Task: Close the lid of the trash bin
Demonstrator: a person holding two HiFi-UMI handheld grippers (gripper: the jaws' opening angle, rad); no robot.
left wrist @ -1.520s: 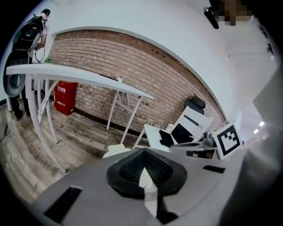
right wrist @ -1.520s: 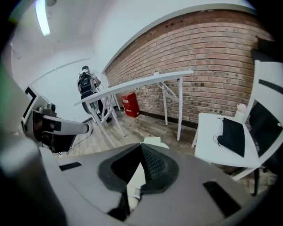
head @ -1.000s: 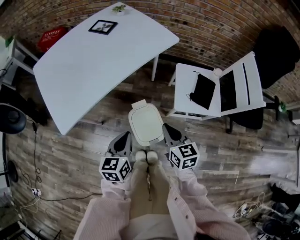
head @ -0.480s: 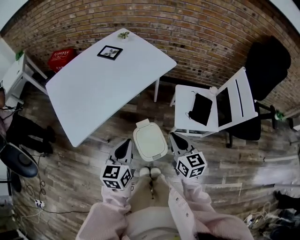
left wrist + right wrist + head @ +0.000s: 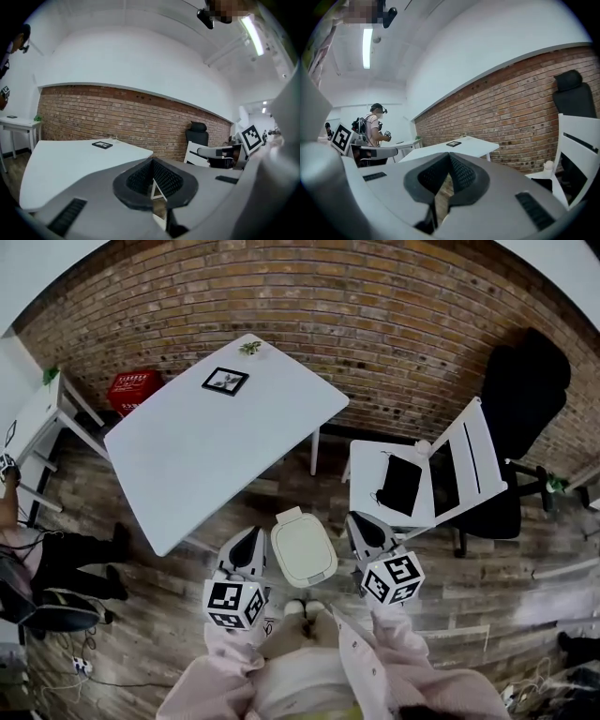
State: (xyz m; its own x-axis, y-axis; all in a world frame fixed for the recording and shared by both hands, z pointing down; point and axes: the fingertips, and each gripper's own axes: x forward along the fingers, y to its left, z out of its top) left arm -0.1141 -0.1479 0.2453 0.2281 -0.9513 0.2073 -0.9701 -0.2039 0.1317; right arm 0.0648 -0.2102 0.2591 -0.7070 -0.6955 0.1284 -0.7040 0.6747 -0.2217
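The white trash bin (image 5: 303, 547) stands on the wooden floor just ahead of the person's feet, with its lid down flat. My left gripper (image 5: 250, 534) hangs above the floor at the bin's left, and my right gripper (image 5: 360, 519) hangs at its right; neither touches it. Both point nearly level toward the brick wall. In the left gripper view the left gripper's (image 5: 153, 162) jaws meet at the tips with nothing between them. In the right gripper view the right gripper (image 5: 450, 156) is likewise shut and empty. The bin is out of sight in both gripper views.
A white table (image 5: 216, 442) with a framed picture (image 5: 225, 381) stands behind the bin on the left. A white folding chair (image 5: 375, 474) bearing a black pouch (image 5: 398, 484) is at the right, a black office chair (image 5: 525, 390) beyond it. Another person (image 5: 375, 125) stands far off.
Both grippers have risen, staying on either side of the bin, and the head view has lifted, so the bin looks smaller. The lid stays down.
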